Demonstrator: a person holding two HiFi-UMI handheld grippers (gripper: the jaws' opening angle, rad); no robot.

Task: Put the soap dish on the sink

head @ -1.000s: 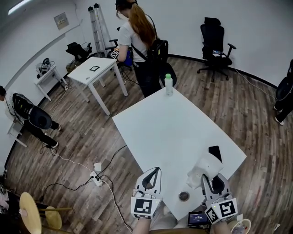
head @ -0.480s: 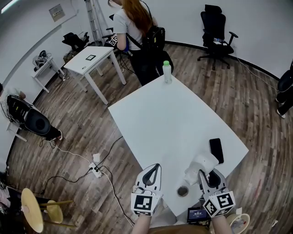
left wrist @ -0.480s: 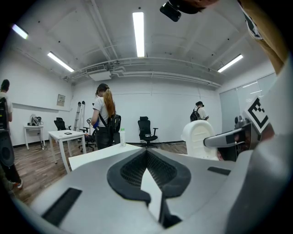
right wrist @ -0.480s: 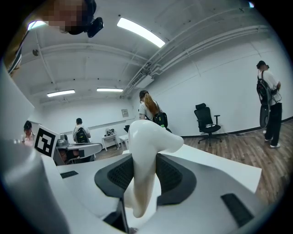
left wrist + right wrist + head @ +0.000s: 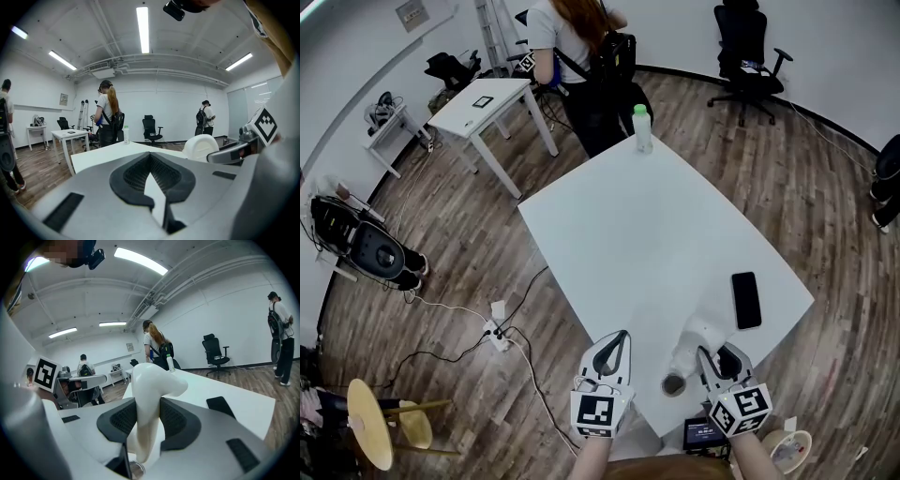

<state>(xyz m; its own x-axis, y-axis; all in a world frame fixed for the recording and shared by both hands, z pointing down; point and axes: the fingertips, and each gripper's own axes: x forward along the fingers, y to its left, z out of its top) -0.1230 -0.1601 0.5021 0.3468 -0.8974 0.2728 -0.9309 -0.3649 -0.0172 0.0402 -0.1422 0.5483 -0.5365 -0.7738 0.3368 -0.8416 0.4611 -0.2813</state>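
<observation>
My right gripper is shut on a white curved soap dish, held edge-up just over the near right part of the white table. In the right gripper view the soap dish stands clamped between the dark pads. A small round metal-rimmed piece lies on the table just left of the dish. No sink is in view. My left gripper hangs at the table's near edge, its jaws shut with nothing in them; from the left gripper view the dish shows to the right.
A black phone lies on the table to the right, and a green-capped bottle stands at its far corner. A person stands beyond it by a small white table. A power strip lies on the floor at left.
My right gripper has sunk toward the table with the soap dish, closer to the round piece. The left gripper has come down a little too.
</observation>
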